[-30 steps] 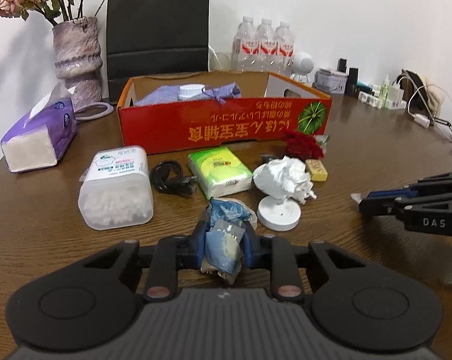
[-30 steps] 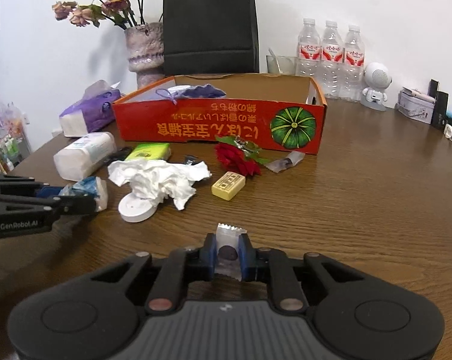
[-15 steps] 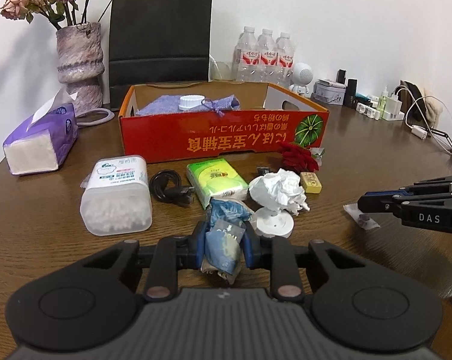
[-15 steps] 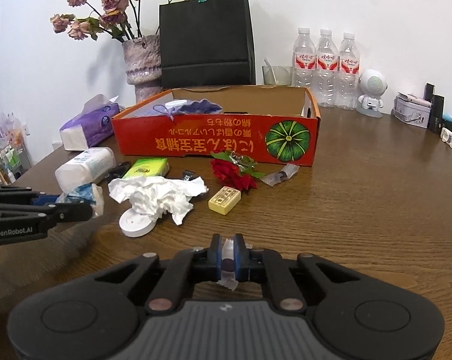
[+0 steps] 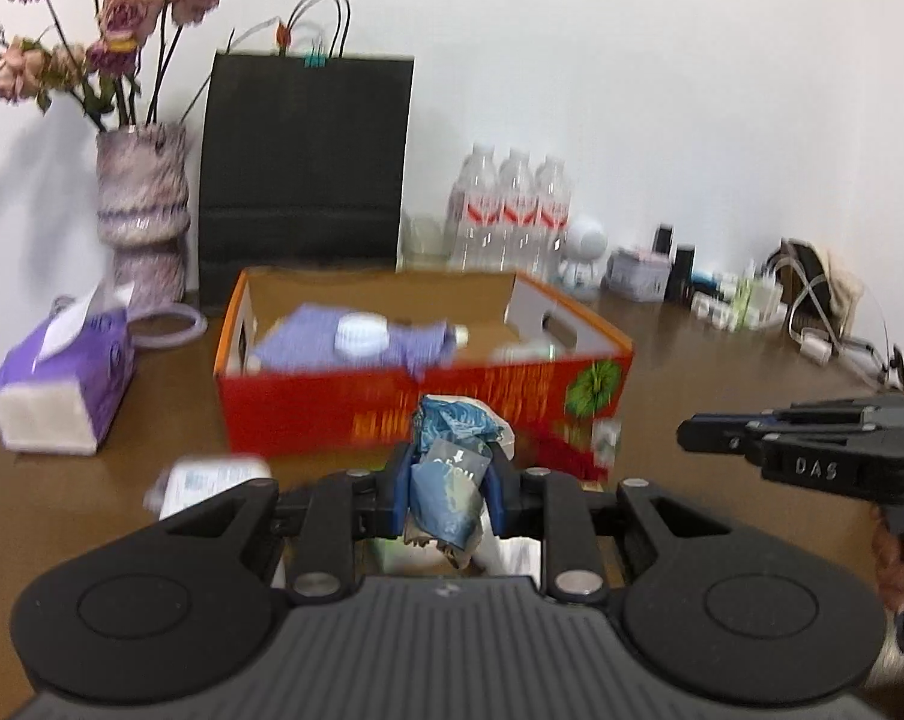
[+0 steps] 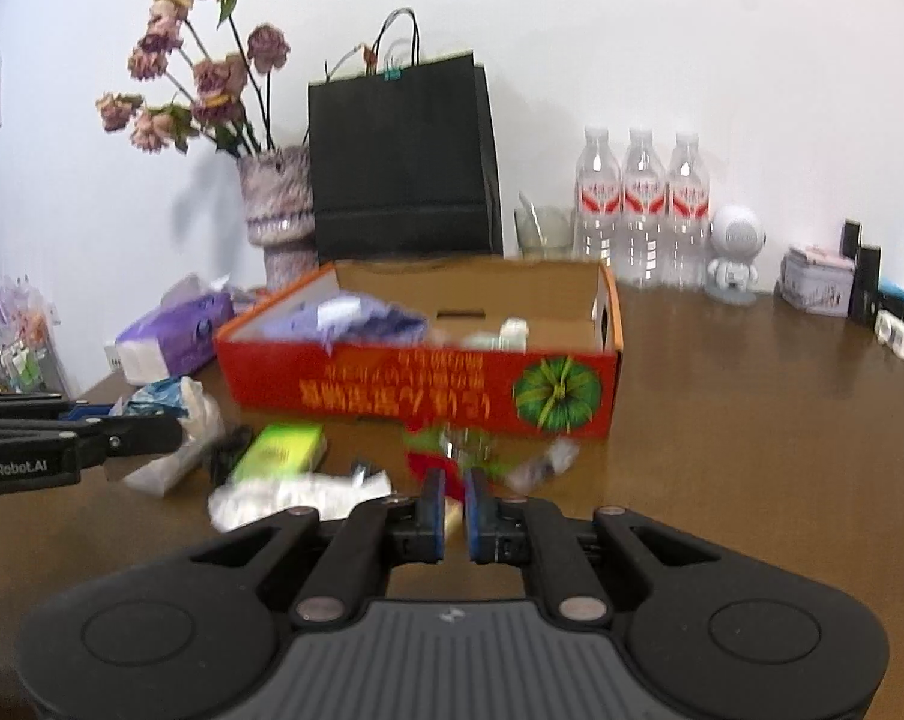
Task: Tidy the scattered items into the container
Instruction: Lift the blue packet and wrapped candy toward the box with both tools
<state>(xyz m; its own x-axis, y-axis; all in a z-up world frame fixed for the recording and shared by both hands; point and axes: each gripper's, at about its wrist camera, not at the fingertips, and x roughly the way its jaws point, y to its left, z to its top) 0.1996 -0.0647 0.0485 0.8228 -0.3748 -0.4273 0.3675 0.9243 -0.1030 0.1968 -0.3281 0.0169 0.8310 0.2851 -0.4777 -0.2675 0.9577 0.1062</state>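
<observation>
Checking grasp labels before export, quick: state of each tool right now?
Left tool: closed on a crumpled blue packet.
Right tool: closed; whether it grips anything cannot be told.

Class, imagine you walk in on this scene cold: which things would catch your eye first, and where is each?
The bright red cardboard box sits mid-table, already holding purple cloth. In front of it the left gripper clamps a crumpled blue wrapper. A tall black paper bag stands against the wall behind, beside a vase of dried roses.
</observation>
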